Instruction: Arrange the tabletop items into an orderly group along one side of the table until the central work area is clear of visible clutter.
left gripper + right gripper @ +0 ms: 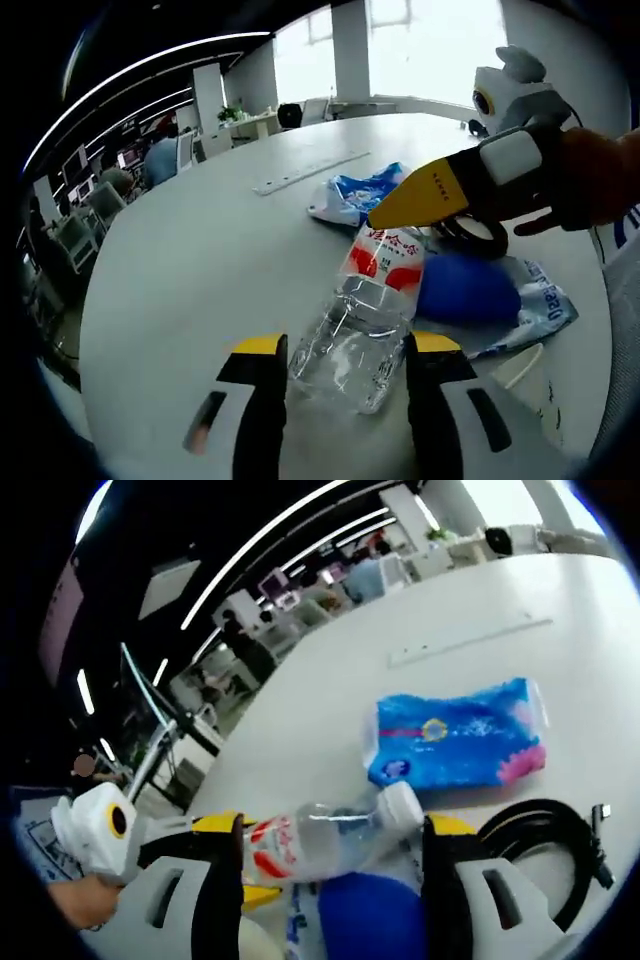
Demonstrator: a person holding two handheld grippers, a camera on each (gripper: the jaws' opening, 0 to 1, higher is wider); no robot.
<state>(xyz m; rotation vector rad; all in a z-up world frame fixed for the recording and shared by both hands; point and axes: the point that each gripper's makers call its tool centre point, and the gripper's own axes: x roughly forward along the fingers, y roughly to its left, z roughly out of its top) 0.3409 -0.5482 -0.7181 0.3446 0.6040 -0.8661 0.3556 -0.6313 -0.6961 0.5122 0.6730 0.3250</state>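
Had the left gripper [345, 375] open around the bottle [362, 320] base at lower centre, not closed on it. Right gripper [330, 855] also open, straddling the cap end. Step looked like grabbing the bottle; next I'd close and drag it beside the blue packet [455, 735]

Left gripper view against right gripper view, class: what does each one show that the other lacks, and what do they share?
Left gripper view alone: a paper cup at the lower right, and the bottle's clear crumpled base lying between the left claw jaws.

Right gripper view alone: the bottle's white cap, and a black cable loop beside the right claw.

Both: the plastic bottle, the blue snack packet, a round blue object, the flat strip and the white table.
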